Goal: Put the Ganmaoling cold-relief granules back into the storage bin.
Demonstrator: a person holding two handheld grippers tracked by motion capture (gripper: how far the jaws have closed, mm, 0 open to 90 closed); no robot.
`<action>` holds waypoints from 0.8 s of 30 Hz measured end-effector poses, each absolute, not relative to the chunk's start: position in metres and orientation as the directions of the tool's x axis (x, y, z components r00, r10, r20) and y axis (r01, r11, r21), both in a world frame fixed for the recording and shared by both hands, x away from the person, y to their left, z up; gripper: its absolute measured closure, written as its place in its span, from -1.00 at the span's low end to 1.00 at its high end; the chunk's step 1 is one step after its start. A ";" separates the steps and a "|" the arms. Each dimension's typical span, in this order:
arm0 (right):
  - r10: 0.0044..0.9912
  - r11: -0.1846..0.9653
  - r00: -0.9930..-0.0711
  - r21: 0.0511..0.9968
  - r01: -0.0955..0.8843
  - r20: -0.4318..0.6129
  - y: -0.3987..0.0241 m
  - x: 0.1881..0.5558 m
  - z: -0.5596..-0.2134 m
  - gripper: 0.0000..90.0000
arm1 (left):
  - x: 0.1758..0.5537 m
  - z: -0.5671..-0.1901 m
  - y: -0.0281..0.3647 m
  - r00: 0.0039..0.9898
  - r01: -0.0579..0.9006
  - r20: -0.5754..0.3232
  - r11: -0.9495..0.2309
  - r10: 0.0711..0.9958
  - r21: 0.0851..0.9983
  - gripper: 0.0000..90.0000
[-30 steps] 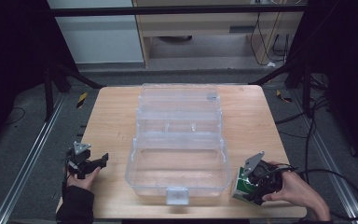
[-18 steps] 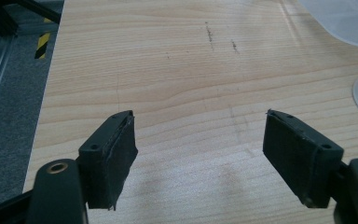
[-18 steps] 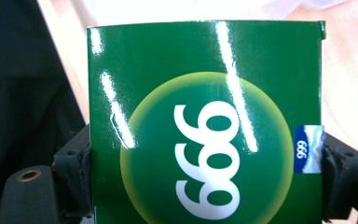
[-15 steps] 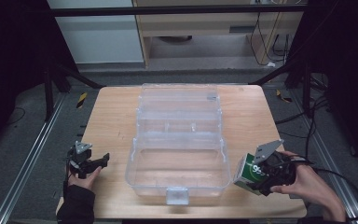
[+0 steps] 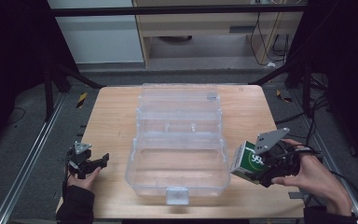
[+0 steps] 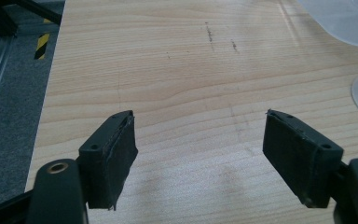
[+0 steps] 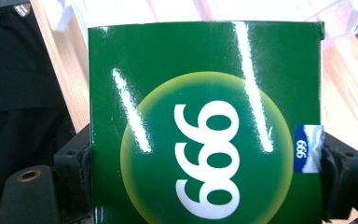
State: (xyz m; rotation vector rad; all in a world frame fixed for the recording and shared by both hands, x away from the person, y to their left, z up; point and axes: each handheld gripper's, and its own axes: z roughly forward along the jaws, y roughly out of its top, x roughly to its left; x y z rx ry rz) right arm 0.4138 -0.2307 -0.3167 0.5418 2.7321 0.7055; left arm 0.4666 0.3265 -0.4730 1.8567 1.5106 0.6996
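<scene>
The right claw [image 5: 256,169] is clamped on a green box [image 5: 246,161], its jaws pressing the two narrow side edges, and holds it off the tabletop [image 5: 112,116] just beside the right wall of the clear plastic case [image 5: 179,140], which stands open. The box looks like glossy card: probably light and fairly stiff, yet slick, and it might dent under a hard squeeze. Gripping across the narrow sides, low on the body, seems the sound hold. The left claw [image 5: 95,163] rests near the tabletop's left edge, jaws spread wide with nothing between them.
</scene>
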 end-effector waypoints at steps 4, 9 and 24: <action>0.402 0.818 -0.900 0.508 0.269 -0.170 -0.225 0.414 -0.311 -0.64 | 0.467 -0.473 0.326 0.199 0.642 0.011 -0.139 0.980 0.754 -0.45; 0.379 0.827 -0.907 0.508 0.243 -0.184 -0.215 0.416 -0.303 -0.64 | 0.467 -0.473 0.326 0.199 0.642 0.011 -0.139 0.980 0.754 -0.45; 0.322 0.848 -0.931 0.489 0.204 -0.169 -0.181 0.431 -0.306 -0.64 | 0.467 -0.473 0.327 0.200 0.641 0.013 -0.141 0.980 0.755 -0.45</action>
